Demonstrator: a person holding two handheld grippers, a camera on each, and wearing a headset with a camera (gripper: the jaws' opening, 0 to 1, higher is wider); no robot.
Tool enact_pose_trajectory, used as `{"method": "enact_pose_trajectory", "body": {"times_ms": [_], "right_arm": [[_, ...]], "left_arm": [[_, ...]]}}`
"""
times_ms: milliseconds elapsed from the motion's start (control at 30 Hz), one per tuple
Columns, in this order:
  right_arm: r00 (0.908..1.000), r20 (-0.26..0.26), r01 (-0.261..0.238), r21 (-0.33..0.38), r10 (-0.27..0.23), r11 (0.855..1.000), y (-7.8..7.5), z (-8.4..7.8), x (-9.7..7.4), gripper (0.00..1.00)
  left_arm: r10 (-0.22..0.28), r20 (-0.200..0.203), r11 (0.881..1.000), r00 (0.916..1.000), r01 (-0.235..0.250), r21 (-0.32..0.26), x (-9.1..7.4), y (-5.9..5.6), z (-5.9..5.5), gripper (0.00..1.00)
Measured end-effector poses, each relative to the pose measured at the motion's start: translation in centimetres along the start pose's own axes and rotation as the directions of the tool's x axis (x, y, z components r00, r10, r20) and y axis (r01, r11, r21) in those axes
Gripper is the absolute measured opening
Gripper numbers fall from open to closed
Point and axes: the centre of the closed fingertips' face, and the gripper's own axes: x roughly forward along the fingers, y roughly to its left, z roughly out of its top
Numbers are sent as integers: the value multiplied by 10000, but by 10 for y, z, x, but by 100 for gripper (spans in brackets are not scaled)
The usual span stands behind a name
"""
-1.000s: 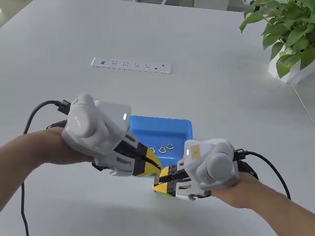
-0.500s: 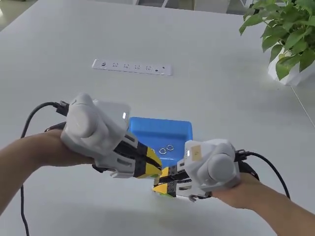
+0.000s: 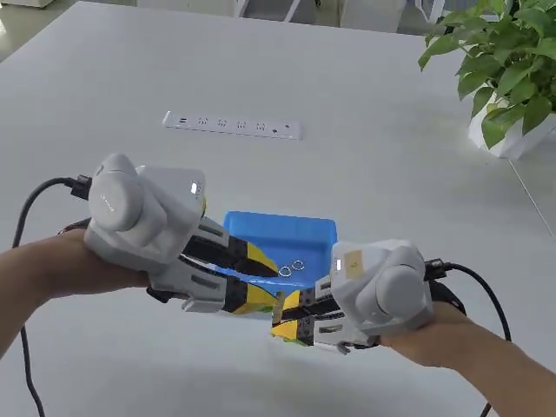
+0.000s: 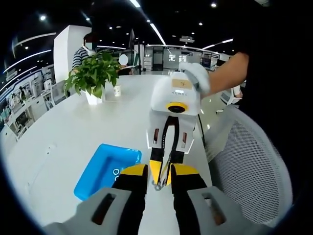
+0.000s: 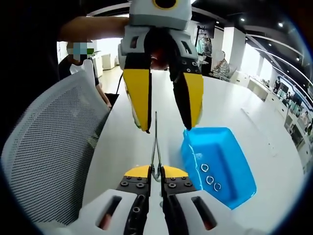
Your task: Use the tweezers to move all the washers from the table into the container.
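My right gripper (image 5: 151, 172) is shut on thin metal tweezers (image 5: 155, 142), whose tips point straight ahead. My left gripper (image 5: 167, 128) faces it with its yellow jaws open, one on each side of the tweezers' tips. In the left gripper view the tweezers (image 4: 165, 169) reach in between my left gripper's (image 4: 159, 172) own fingers from the right gripper (image 4: 166, 164). The blue container (image 3: 287, 233) lies just behind both grippers, with small metal washers (image 3: 285, 271) in it. Three washers (image 5: 210, 179) show in the right gripper view. In the head view the left gripper (image 3: 261, 280) and right gripper (image 3: 288, 320) meet at the container's near edge.
A white power strip (image 3: 233, 125) lies farther back on the grey table (image 3: 382, 174). A potted plant (image 3: 499, 69) stands at the far right corner. A mesh chair back (image 5: 44, 161) sits beside the table's near edge.
The left gripper has drawn back a little to the left and its jaws stand wider apart. The right gripper with the tweezers has barely moved. The head camera has shifted slightly.
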Motion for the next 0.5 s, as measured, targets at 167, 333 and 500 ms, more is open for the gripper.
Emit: {"method": "enact_pose_trajectory", "body": {"times_ms": [167, 333, 500], "right_arm": [[9999, 3, 104, -34, -104, 9999, -3, 6, -7, 8], [9998, 41, 189, -87, -189, 9998, -8, 14, -16, 8], [9996, 81, 279, -123, -278, 9995, -14, 21, -23, 8]], "left_arm": [[293, 70, 9990, 9995, -291, -350, -6, 2, -4, 30], [539, 137, 9968, 9985, -530, -594, -14, 3, -10, 37], [816, 314, 9938, 9962, -789, -787, -22, 6, -12, 42]]}}
